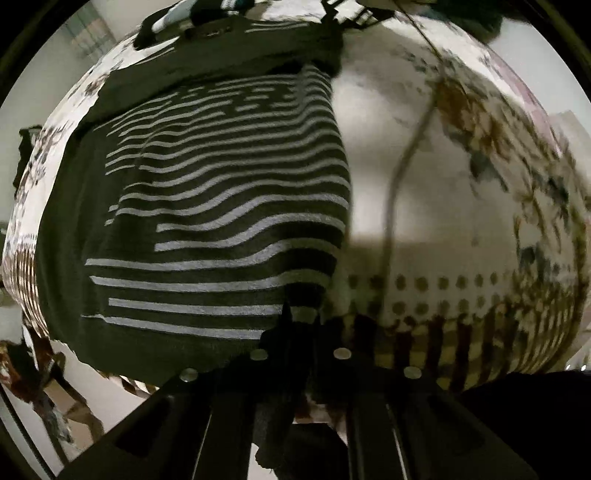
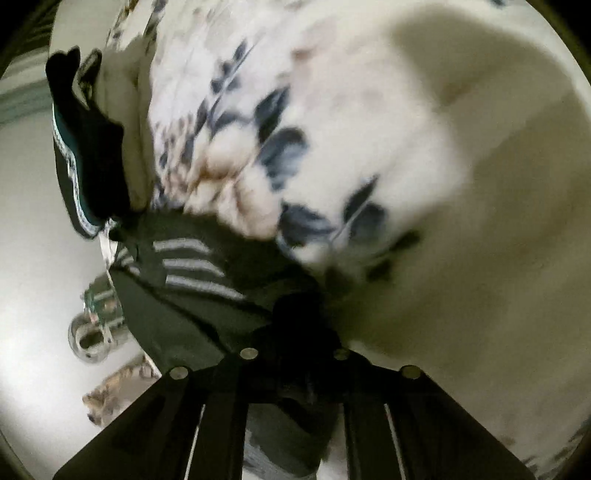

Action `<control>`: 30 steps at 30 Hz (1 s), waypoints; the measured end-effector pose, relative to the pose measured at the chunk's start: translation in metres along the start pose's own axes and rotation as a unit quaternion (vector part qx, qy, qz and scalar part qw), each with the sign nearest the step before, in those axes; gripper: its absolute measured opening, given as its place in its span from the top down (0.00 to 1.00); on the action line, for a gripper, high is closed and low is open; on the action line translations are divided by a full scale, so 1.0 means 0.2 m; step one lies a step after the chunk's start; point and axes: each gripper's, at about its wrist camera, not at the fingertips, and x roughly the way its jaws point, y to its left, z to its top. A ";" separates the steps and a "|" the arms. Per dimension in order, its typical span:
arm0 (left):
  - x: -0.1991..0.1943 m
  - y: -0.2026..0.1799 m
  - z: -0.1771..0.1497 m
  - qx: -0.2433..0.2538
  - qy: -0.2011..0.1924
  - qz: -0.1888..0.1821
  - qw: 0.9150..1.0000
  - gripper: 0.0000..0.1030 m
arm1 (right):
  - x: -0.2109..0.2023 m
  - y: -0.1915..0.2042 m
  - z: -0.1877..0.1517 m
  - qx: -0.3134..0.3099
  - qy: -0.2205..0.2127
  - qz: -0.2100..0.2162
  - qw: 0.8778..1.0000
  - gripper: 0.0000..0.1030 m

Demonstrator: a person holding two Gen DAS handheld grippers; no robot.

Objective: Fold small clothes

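A dark garment with pale grey stripes [image 1: 221,184] lies spread flat on a white floral bedspread [image 1: 424,166], filling the left half of the left wrist view. My left gripper [image 1: 301,328] is shut on its near corner, and dark cloth hangs down between the fingers. In the blurred right wrist view the same striped garment [image 2: 192,266] runs in from the left to my right gripper [image 2: 299,317], whose dark tips are shut on a bunched edge of it, with cloth showing below between the fingers.
The bedspread [image 2: 369,129] stretches bare to the right of the garment. More dark clothes [image 1: 207,14] are piled at the far edge. A dark piece with teal trim [image 2: 85,147] hangs over the bed's left side, above pale floor [image 2: 29,258] and a metal fitting [image 2: 88,336].
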 end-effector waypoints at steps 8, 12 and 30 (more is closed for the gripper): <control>-0.04 0.13 0.04 -0.034 -0.013 -0.024 0.999 0.97 | 0.01 -0.10 -0.04 0.004 0.028 0.070 0.997 0.42; -0.10 0.21 0.05 -0.063 -0.021 -0.038 0.997 0.97 | 0.10 0.01 -0.11 -0.045 0.021 0.015 0.999 0.93; -0.58 1.43 -0.07 -0.296 -0.114 -0.091 0.944 0.97 | 0.21 1.87 -0.45 -0.133 -0.053 -0.183 0.973 0.93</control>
